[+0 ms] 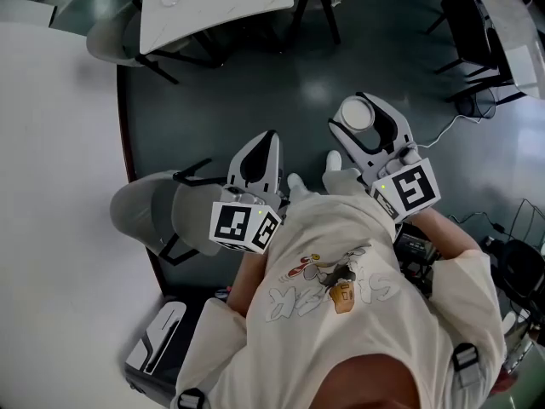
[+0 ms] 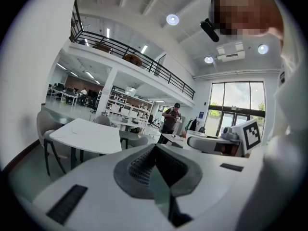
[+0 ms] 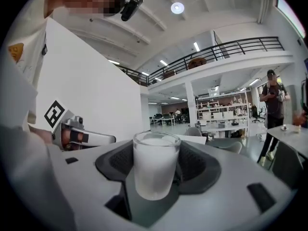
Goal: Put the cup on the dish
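Gripping the frosted cup (image 3: pixel 154 166) upright between its wide-spread jaws, our right gripper (image 1: pixel 361 119) holds it in the air above the dark floor (image 1: pixel 255 83). Our left gripper (image 2: pixel 160 173), just beside it, has its jaws pressed together on nothing. A grey chair (image 1: pixel 146 216) stands to our left, a white table (image 1: pixel 213 2) farther ahead.

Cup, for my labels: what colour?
Cup: frosted white, best in right gripper view.
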Available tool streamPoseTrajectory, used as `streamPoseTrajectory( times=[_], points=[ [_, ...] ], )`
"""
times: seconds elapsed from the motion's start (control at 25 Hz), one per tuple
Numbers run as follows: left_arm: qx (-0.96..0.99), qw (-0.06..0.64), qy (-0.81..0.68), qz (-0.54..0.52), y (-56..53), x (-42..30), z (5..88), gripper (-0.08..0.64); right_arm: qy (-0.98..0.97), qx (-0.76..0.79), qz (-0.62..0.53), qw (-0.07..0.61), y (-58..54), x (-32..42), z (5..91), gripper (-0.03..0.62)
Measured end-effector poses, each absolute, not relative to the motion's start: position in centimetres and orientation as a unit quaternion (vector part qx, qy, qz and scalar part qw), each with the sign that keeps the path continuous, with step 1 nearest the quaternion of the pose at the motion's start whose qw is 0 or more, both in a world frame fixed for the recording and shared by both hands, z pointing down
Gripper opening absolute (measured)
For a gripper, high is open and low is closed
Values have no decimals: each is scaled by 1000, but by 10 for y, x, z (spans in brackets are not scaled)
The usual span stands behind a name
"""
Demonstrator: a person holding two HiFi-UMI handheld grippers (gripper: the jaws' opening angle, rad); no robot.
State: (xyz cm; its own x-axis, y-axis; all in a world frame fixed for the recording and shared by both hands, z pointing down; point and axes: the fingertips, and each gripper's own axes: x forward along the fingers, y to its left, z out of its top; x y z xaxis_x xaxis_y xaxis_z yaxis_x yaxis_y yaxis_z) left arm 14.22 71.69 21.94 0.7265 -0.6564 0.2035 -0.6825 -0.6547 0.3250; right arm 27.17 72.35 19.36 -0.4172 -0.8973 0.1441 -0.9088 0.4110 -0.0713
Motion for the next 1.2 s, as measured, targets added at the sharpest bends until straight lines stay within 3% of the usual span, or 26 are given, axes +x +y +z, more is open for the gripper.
streamPoseTrajectory(
  times=[0.6, 1.2],
  points=[
    [875, 209, -435, 32, 695, 160, 239, 2, -861, 499, 89, 34, 687, 314, 206, 270],
    [866, 232, -443, 22, 579, 109, 246, 2, -872, 479, 80, 65, 572, 253, 214, 270]
  ],
)
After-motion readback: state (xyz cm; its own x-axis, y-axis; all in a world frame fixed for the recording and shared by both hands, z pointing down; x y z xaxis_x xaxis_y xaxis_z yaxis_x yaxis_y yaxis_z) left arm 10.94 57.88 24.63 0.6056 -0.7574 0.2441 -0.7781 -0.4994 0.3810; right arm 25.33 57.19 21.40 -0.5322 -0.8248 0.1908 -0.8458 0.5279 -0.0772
